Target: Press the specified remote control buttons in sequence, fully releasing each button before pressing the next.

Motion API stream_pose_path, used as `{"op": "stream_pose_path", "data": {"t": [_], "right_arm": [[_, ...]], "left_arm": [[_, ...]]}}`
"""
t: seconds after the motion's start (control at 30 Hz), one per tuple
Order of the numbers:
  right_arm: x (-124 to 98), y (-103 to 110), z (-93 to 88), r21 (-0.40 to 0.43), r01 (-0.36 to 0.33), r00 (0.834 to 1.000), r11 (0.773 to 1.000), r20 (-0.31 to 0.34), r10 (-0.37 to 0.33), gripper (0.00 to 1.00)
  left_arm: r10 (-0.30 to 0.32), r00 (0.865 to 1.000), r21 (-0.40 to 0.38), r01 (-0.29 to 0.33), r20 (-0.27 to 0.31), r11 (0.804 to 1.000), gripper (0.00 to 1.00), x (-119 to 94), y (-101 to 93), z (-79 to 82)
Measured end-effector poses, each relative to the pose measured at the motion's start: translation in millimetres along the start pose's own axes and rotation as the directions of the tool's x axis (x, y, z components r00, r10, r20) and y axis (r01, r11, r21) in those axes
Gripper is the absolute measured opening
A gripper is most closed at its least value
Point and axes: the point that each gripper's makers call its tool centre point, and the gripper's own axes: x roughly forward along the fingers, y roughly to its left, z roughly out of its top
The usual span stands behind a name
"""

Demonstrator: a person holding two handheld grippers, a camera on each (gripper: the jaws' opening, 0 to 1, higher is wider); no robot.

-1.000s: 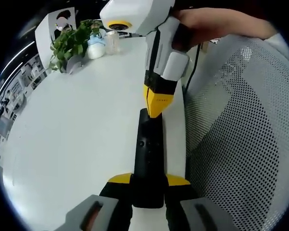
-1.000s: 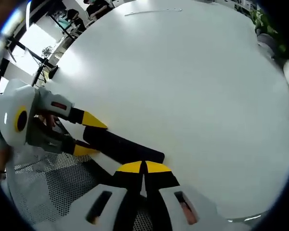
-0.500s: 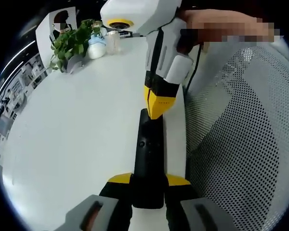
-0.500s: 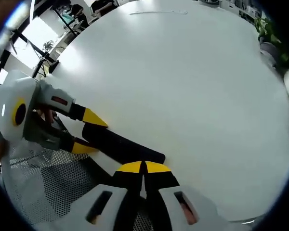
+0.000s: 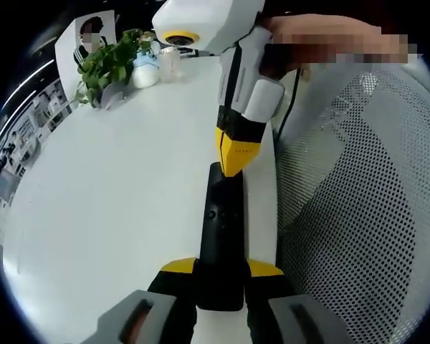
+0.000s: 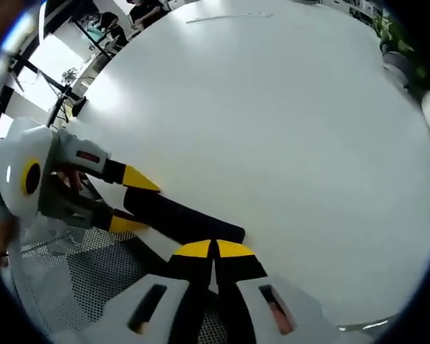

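Tool tips first: the left tool (image 5: 221, 271) has its two yellow-tipped jaws spread to either side of the near end of a black remote (image 5: 221, 236) and pinches it between them. The remote lies lengthwise along the edge of the white tabletop (image 5: 122, 193). The right tool (image 5: 233, 154) comes down from above in the left gripper view, its yellow tips pressed together and resting on the far end of the remote. A hand (image 5: 322, 39) grips it near the top.

In the right gripper view the right tool (image 6: 213, 249) shows its jaws closed tight, tips meeting at the remote (image 6: 183, 218), with the left tool (image 6: 132, 202) reaching in from the left, one jaw on each side of the remote.

Further out, the left gripper view has a leafy plant (image 5: 111, 64) and a small bottle (image 5: 143, 72) at the far side of the tabletop, and a mesh chair back (image 5: 358, 193) just beside the table edge.
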Motion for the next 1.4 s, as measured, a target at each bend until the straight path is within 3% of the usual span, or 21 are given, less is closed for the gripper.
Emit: {"op": "stream_pose_path", "data": {"t": [0.2,0.33,0.47,0.73,1.4], "right_arm": [[0.0,0.1,0.2,-0.007,0.005,1.000,1.000,-0.001,-0.005,0.00],[0.3,1.8,0.8,-0.068,0.038,0.999,0.997,0.003,-0.038,0.00],[0.6,0.6,1.3,-0.076,0.052,0.999,0.996,0.004,-0.051,0.00],[-0.8,-1.2,1.5,-0.004,0.006,1.000,1.000,0.003,-0.006,0.00],[2.4,8.2,-0.5,-0.025,-0.027,1.000,0.999,-0.011,0.027,0.00]], "left_arm": [[0.000,1.000,0.001,0.000,-0.001,1.000,0.25,0.1,0.0,0.1],[0.000,1.000,0.001,0.000,-0.004,1.000,0.25,0.3,0.1,0.2],[-0.001,1.000,0.000,0.001,-0.004,1.000,0.24,0.4,0.1,0.4],[0.001,1.000,-0.002,-0.001,0.000,1.000,0.25,0.3,0.2,0.5],[-0.023,1.000,0.034,0.023,0.008,0.999,0.24,1.5,-3.7,2.4]]}}
